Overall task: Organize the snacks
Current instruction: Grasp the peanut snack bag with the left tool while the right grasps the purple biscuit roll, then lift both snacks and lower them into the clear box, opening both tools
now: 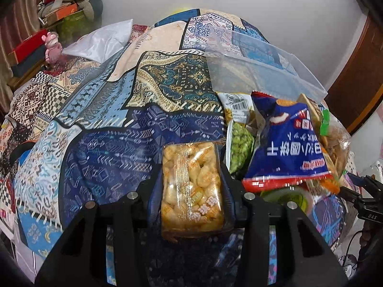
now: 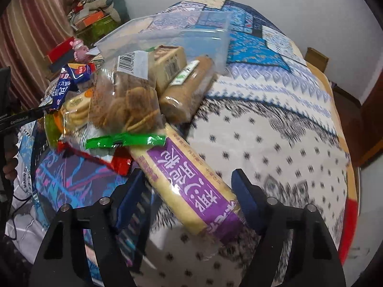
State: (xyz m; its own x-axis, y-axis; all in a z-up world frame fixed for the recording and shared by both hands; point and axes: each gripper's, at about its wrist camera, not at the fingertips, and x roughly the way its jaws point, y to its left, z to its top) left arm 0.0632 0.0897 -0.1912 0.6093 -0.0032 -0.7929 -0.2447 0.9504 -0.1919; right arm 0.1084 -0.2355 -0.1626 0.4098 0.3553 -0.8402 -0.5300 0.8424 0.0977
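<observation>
A patchwork-printed bedspread [image 1: 100, 129] covers the bed and carries everything else. Toward its far side sits a clear plastic storage bin [image 1: 258, 67], open-topped and seemingly empty, with the heap of snacks lying just in front of it. The heap holds a blue-and-red snack bag [image 1: 289, 143], a clear bag of round biscuits [image 2: 126, 102] closed with a green tie, a pack of green peas [image 1: 240, 146], two paper-wrapped cracker sleeves [image 2: 186, 88] and a red packet [image 2: 105, 157].

The left gripper [image 1: 191, 181] has its fingers pressed against both long sides of a clear pack of golden puffed-rice bars [image 1: 192, 186], which it holds lifted above the blue panel of the spread, just beside the heap. The right gripper [image 2: 189, 186] has its fingers spread wide, one on each side of a long purple-labelled biscuit sleeve [image 2: 191, 186] that lies slanted at the near edge of the heap; the pads appear close to the wrapper without squeezing it.

The step in hand looks like loading the bin: one pack is picked and the next is being lined up. The left hand's next move calls for carrying its pack over the bin's near wall and letting go inside; the right needs to close on the sleeve near its middle, since the slanted, slippery wrapper could pivot out of the grasp.
</observation>
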